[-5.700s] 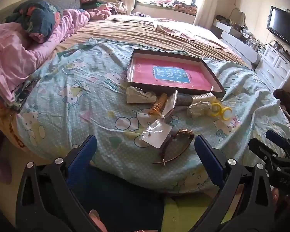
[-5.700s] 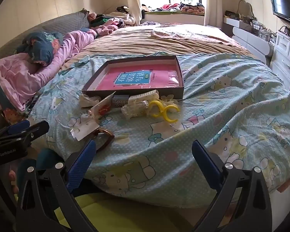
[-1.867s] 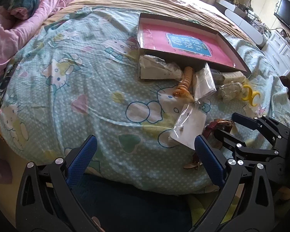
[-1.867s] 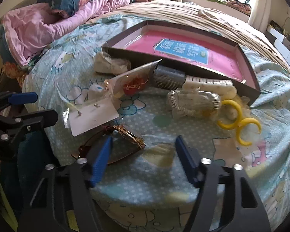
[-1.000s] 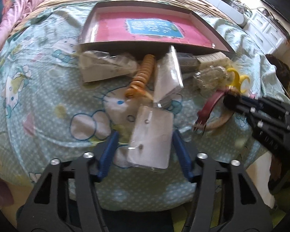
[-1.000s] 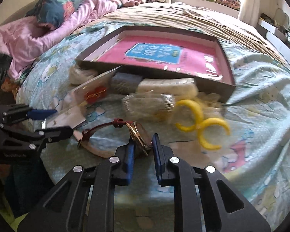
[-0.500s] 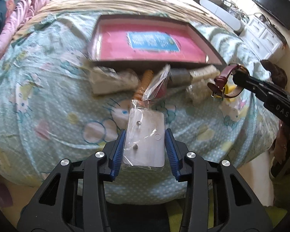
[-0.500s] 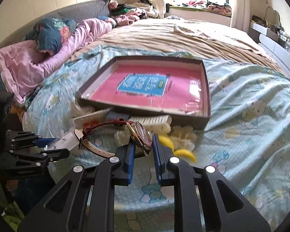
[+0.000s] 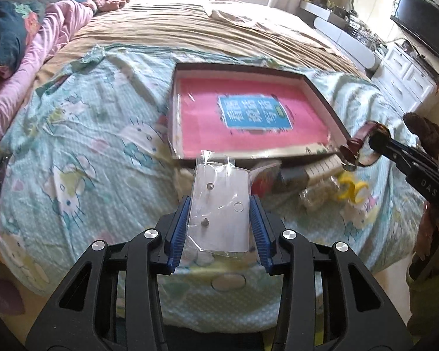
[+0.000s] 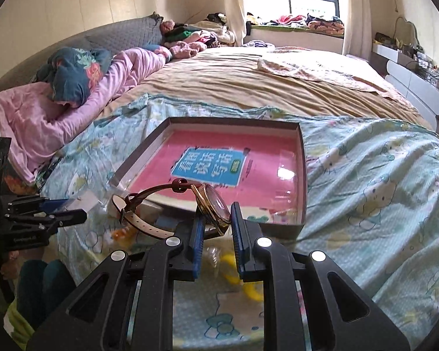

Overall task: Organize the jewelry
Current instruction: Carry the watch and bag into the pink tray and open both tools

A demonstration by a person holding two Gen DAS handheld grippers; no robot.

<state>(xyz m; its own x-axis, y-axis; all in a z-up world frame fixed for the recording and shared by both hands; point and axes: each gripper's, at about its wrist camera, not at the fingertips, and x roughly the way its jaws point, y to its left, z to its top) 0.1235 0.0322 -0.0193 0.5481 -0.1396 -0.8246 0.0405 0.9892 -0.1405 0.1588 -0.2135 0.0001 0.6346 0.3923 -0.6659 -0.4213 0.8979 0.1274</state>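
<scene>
While L gripper (image 9: 219, 222) pinches earring card (image 9: 219, 213), R gripper (image 10: 218, 225) clamps watch (image 10: 210, 201).

Home bedroom: big bed (image 10: 278, 87), pillows (image 10: 73, 73), TV (image 9: 421, 35).

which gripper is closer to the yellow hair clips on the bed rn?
Right. The right gripper holds the watch almost directly above the yellow clips; the left gripper, holding the earring card, is farther off to their left.
</scene>
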